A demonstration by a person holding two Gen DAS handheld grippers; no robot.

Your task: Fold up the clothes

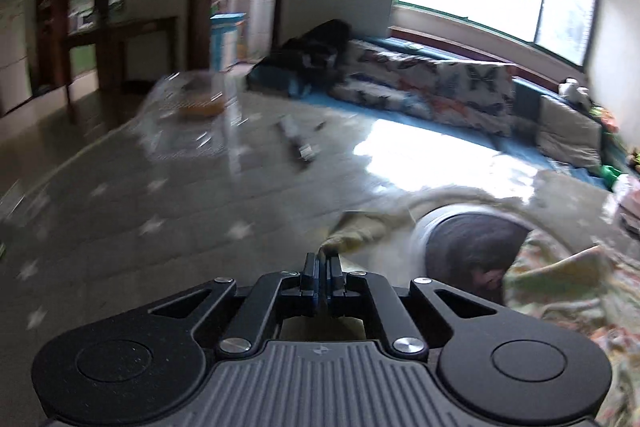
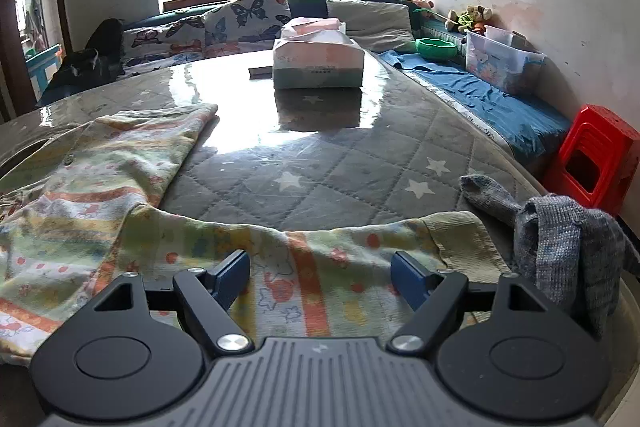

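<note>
My left gripper (image 1: 322, 259) is pinched closed on the patterned shirt's (image 2: 100, 187) edge. My right gripper (image 2: 320, 273) gapes wide above its sleeve on the bench (image 2: 320, 163); a grey knit garment (image 2: 568, 251) lies just right.

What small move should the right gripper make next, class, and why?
Probably close the right gripper on the patterned shirt's sleeve: its jaws stand open over it, while the left gripper is already shut on the shirt's edge.
</note>
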